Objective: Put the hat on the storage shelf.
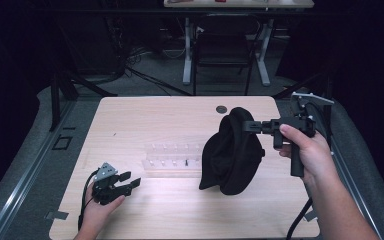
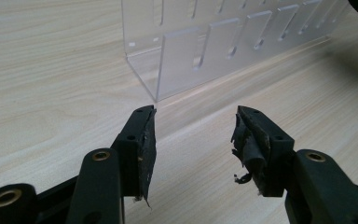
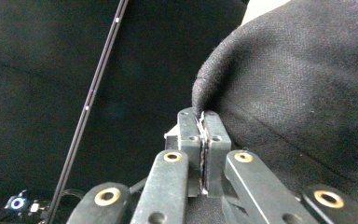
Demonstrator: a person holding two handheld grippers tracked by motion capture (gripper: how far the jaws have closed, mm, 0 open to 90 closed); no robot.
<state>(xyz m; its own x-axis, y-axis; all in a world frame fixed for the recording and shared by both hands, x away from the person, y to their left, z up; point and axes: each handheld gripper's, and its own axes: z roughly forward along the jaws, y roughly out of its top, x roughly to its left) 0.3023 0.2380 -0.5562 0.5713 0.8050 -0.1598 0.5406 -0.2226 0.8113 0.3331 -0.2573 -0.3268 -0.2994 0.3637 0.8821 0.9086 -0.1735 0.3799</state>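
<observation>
A black knit hat (image 1: pixel 232 155) hangs above the right half of the wooden table (image 1: pixel 130 115), held up by its edge. My right gripper (image 1: pixel 250 126) is shut on that edge; in the right gripper view the jaws are pressed together on the hat's hem (image 3: pixel 204 114), and the dark fabric (image 3: pixel 298 93) drapes to the right. My left gripper (image 1: pixel 130 180) rests low near the table's front left, held in a hand, open with nothing between its fingers (image 2: pixel 142 140). A clear acrylic rack (image 2: pixel 205 46) stands just ahead of it.
The clear acrylic rack (image 1: pixel 172 159) with slots lies at the table's middle, partly behind the hat. A small round hole (image 1: pixel 221 108) sits near the far edge. Beyond the table stand a chair (image 1: pixel 222 50) and a desk's white legs (image 1: pixel 186 50).
</observation>
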